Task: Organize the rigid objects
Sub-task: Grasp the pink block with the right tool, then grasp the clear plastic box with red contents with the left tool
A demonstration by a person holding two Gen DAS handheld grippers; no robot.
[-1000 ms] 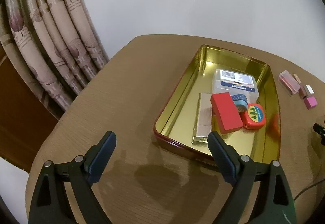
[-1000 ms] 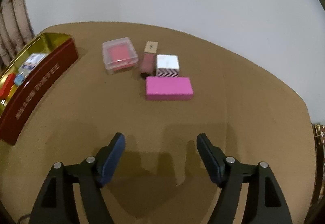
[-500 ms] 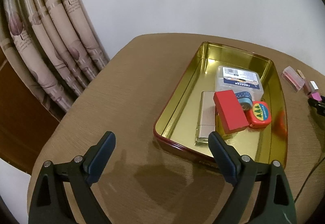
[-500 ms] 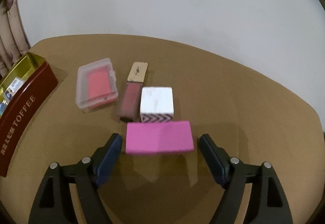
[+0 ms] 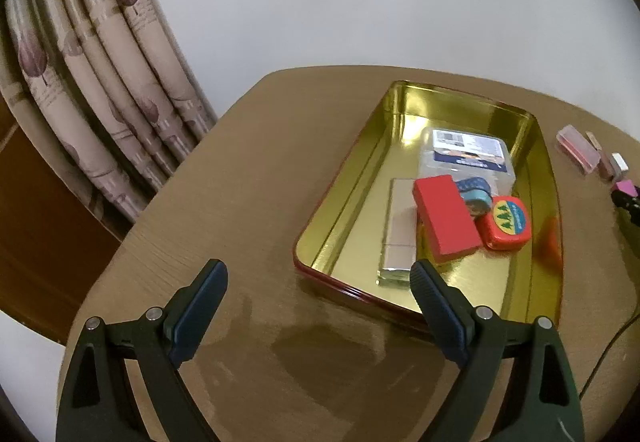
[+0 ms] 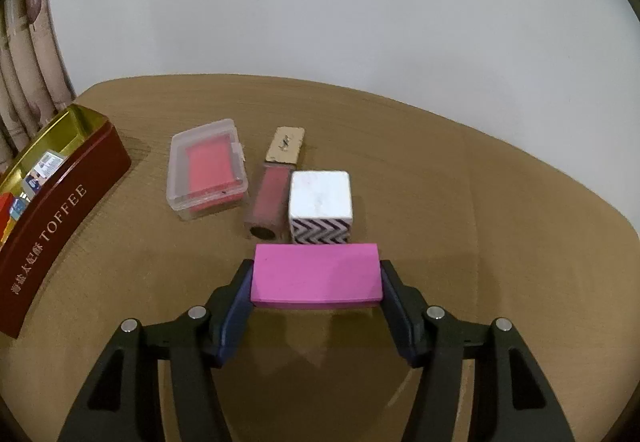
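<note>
r gripper (image 6: 316,276) closing on pink block (image 6: 316,274) mid-table, pads at its ends, looks pinched. l gripper (image 5: 318,292) spread wide, empty, by tin's (image 5: 340,201) near corner. next: prob lift block, carry to tin.

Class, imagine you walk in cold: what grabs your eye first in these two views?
The bright pink block sits between the right gripper's closing jaws, which meet its ends. Left of it stands the gold-lined toffee tin, holding a red block; the left gripper hovers open before it.
</note>
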